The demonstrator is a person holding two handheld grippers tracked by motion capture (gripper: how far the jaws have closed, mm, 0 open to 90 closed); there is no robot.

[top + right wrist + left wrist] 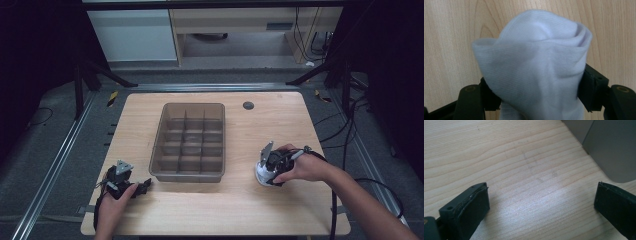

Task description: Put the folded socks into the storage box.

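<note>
A rolled white sock (534, 67) lies on the wooden table (240, 205) at the right, in front of the bin. My right gripper (540, 95) points down over it, its black pads (591, 91) pressing on both sides of the bundle. In the high view the sock (261, 173) peeks out white under that gripper (266, 172). My left gripper (142, 186) rests low near the table's front left, jaws wide apart. In the left gripper view nothing but bare wood lies between its pads (476, 205).
A grey translucent bin (187, 175) with several small compartments stands mid-table; its rounded corner (614, 150) sits just beyond my left gripper. A dark round grommet (248, 105) is at the back. Cables trail off the right edge.
</note>
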